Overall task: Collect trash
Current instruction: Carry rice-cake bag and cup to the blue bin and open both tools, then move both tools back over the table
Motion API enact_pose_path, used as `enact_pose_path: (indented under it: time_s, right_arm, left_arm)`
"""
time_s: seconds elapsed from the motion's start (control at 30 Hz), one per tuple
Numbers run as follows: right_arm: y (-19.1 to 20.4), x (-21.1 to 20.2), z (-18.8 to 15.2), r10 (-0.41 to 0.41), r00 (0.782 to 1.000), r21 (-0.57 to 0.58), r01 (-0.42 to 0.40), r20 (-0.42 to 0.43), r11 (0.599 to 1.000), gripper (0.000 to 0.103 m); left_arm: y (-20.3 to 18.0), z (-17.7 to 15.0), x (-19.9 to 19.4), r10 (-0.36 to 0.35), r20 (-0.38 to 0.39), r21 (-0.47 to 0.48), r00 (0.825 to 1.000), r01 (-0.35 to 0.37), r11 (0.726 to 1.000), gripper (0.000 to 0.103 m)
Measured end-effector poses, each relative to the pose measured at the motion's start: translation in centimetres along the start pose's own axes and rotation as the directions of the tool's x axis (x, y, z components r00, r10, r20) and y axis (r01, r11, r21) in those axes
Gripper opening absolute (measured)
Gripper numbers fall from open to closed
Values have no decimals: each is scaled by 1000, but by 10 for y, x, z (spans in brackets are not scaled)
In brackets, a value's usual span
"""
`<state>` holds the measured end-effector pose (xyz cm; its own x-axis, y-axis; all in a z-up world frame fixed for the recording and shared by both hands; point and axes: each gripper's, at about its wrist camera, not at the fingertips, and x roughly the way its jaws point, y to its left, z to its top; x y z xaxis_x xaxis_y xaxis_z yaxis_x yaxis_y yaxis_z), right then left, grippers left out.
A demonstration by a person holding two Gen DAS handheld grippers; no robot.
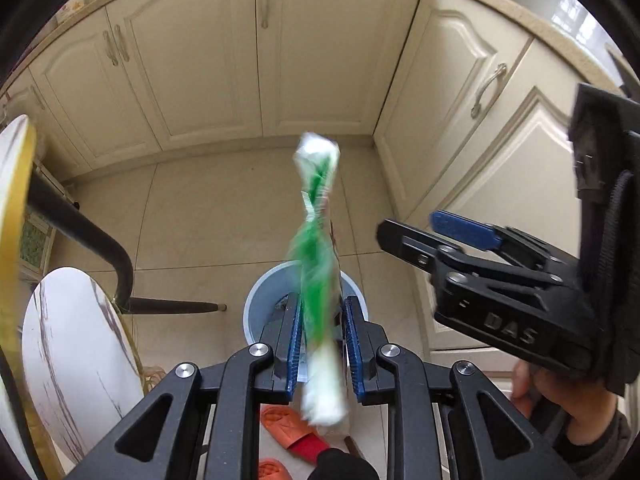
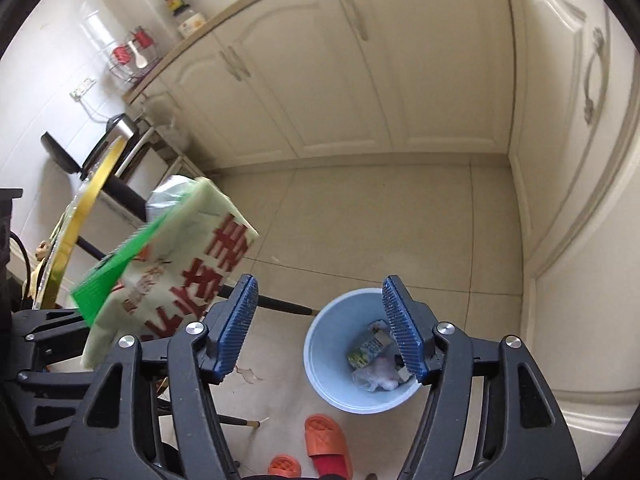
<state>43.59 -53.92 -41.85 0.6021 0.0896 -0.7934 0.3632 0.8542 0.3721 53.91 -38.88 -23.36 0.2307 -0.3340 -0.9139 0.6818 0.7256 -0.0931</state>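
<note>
A flat green-and-white snack package (image 1: 316,248) stands edge-on and blurred between the blue pads of my left gripper (image 1: 322,304). Thin gaps show on both sides, so the pads do not seem to press on it. In the right wrist view the same package (image 2: 180,256) shows red lettering and tilts at the left. Under it on the floor stands a light blue bin (image 1: 256,300). My right gripper (image 2: 320,320) is open and empty over the bin (image 2: 320,340), which holds a small carton (image 2: 370,346) and crumpled plastic (image 2: 376,376). From the left wrist view the right gripper (image 1: 408,226) sits to the right of the package.
Cream cabinets (image 1: 256,60) wrap the back and right. A round marble table with a gold rim (image 1: 16,208) and a black chair leg (image 1: 168,306) stand left. Orange slippers (image 2: 326,440) lie just in front of the bin. A hand (image 1: 560,392) holds the right gripper.
</note>
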Motion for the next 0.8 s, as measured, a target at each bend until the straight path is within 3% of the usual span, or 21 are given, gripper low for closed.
enact_pose_path:
  time_s: [0.03, 0.17, 0.43, 0.63, 0.8]
  right_arm:
    - [-4, 1, -2, -10, 1000, 5, 10, 0, 1000, 64]
    - [-18, 4, -8, -3, 1000, 35, 3, -11, 999, 65]
    - [-22, -15, -13, 31, 999, 46, -32, 19, 998, 65]
    - [16, -69, -10, 51, 992, -3, -51, 112, 999, 67]
    - [68, -130, -10, 78, 973, -94, -59, 215, 994, 73]
  left_arm:
    - [-1, 3, 9, -2, -9, 4, 1000, 2, 1000, 22]
    - [-10, 9, 36, 38, -23, 8, 999, -38, 999, 50]
    - [-20, -6, 11, 93, 44, 16, 995, -93, 995, 56]
    - [-35, -27, -57, 153, 182, -7, 971, -154, 988, 63]
    - [-30, -59, -134, 174, 339, -59, 925, -164, 985, 79]
